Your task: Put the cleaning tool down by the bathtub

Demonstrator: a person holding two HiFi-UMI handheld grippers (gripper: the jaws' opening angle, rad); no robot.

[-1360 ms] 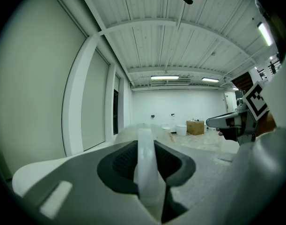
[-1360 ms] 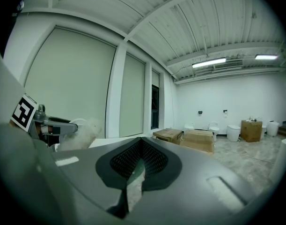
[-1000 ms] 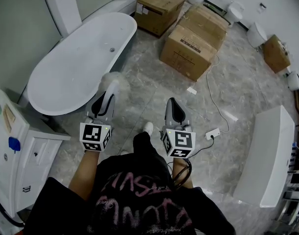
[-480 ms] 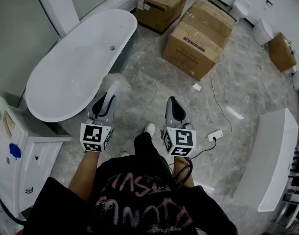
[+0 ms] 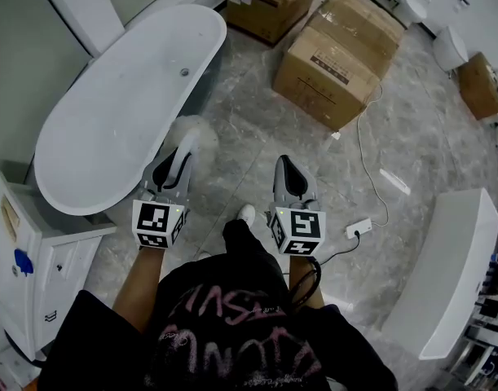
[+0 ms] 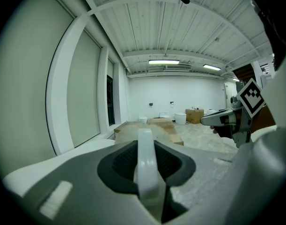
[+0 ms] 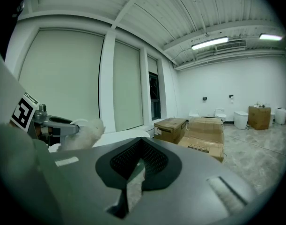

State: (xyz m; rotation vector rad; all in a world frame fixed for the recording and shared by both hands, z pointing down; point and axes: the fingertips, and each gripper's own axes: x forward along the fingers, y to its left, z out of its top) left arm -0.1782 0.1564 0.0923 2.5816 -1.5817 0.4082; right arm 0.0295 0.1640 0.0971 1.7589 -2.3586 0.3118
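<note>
Over the last 1 second little has changed at the hands; the view itself has changed more. The bathtub has slid lower and further left in the head view, the 2 cardboard boxes have crept toward the top edge, and the white cabinet at the left is now partly cut off. This suggests the person is edging forward along the tub's side, not lowering anything.

The left gripper sits at almost the same spot in the head view as before. Its jaws remain clamped on the white handle of the cleaning tool. In the left gripper view that handle stands upright in the gap, pinched on both sides. The tool's fluffy white head pokes out beyond the jaw tips. It hangs over the floor just beside the tub's near long side and appears not to touch the tub. From the right gripper view the same pale head shows ahead of the left gripper.

The right gripper has also held its place, jaws together with nothing between them.

The tool is therefore already by the bathtub but not yet set down. The left hand likely needs to lower it to the floor beside the tub wall before letting go.
</note>
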